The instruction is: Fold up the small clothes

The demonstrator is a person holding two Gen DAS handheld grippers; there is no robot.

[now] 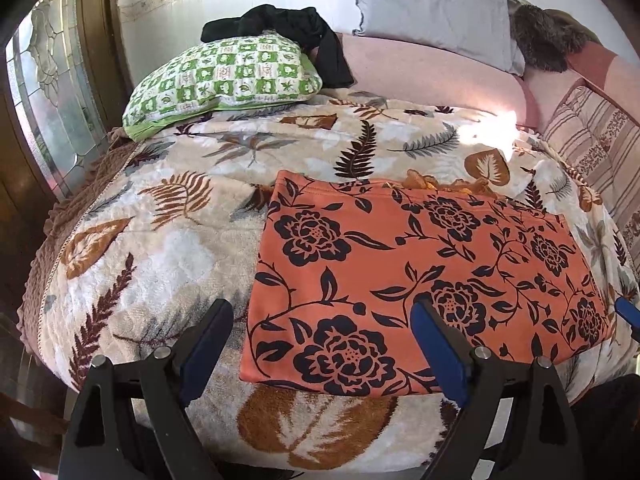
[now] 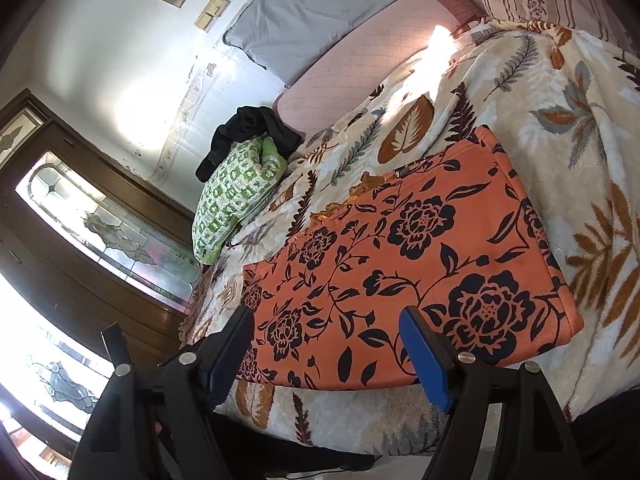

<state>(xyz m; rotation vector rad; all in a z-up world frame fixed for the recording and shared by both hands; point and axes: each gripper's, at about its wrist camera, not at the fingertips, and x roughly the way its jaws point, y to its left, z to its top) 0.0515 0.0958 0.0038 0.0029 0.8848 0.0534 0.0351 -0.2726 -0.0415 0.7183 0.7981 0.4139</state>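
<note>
An orange garment with a dark flower print lies flat in a folded rectangle on the leaf-patterned blanket; it also shows in the right wrist view. My left gripper is open and empty, hovering over the garment's near left edge. My right gripper is open and empty over the garment's near edge. A blue fingertip of the right gripper shows at the right edge of the left wrist view.
A green checked pillow with black clothes on it lies at the back left. A grey pillow, pink bolster and striped cushion line the back. A glass-panelled wooden door stands beside the bed.
</note>
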